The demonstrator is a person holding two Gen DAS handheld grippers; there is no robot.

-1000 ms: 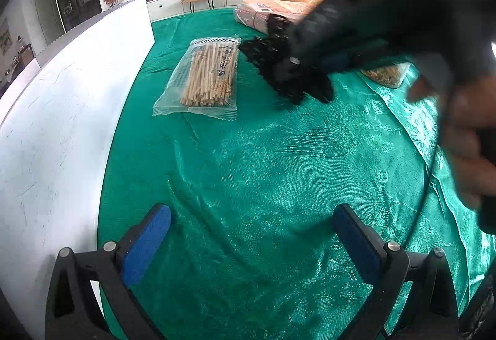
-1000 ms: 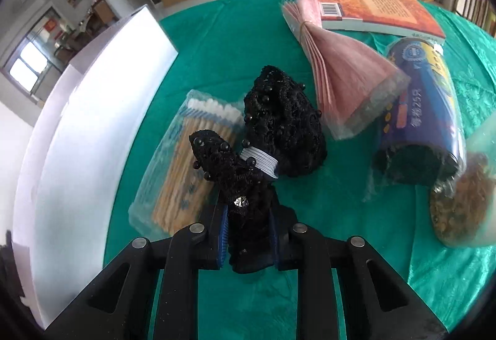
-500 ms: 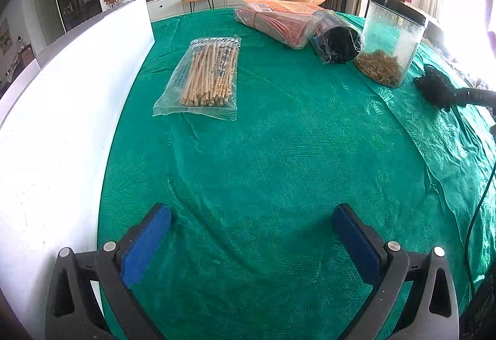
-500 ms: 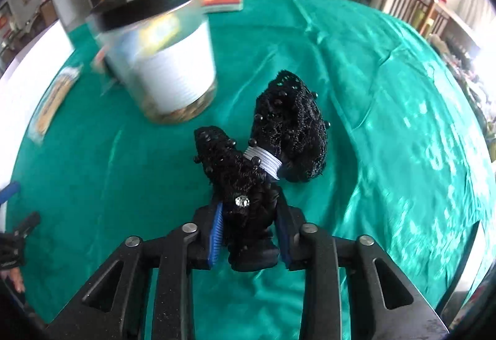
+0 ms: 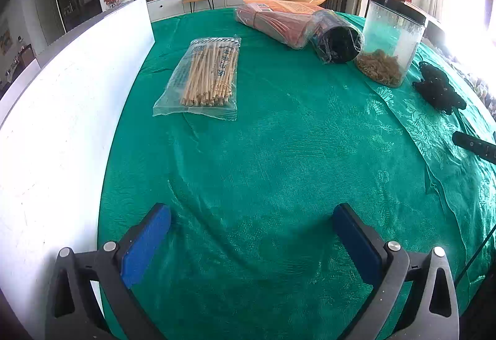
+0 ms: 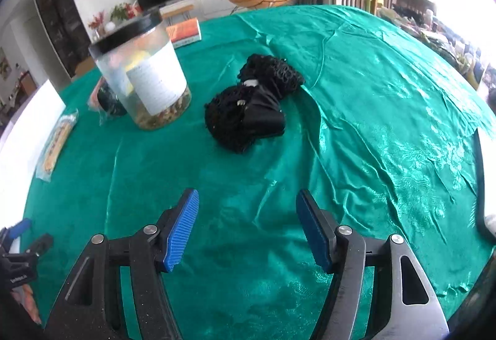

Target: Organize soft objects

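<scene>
Hair net (image 6: 252,105), black and beaded, lies loose on the green tablecloth (image 6: 341,154), well ahead of your right tongs (image 6: 246,228) and apart from them. Those tongs are spread wide with nothing between the blue pads (image 6: 181,230); bare cloth fills the gap. Your left tongs (image 5: 251,242) are also spread wide and hold nothing, hovering over wrinkled cloth.

You have open cloth between the right tongs and the hair net, and more to its right, where folds and creases run toward the table's rim. To its left stands the clear jar (image 6: 142,73) with a black lid, near the hair net but not touching it. Behind the jar a dark roll (image 6: 107,99) in plastic lies on its side, and an orange book (image 6: 184,33) sits farther back. From the left wrist view, a wide stretch of cloth separates your left tongs from the bag of sticks (image 5: 206,79), and the white board (image 5: 62,110) borders the cloth on the left. The pink packet (image 5: 276,25) lies against the dark roll at the far side.

The hair net is bunched into two lobes of knotted mesh, pinched at the middle by a pale band, with a smooth dark flap folded over the nearer lobe. From the left wrist view it shows as a small black clump (image 5: 438,88) near the right edge, just past the jar.
</scene>
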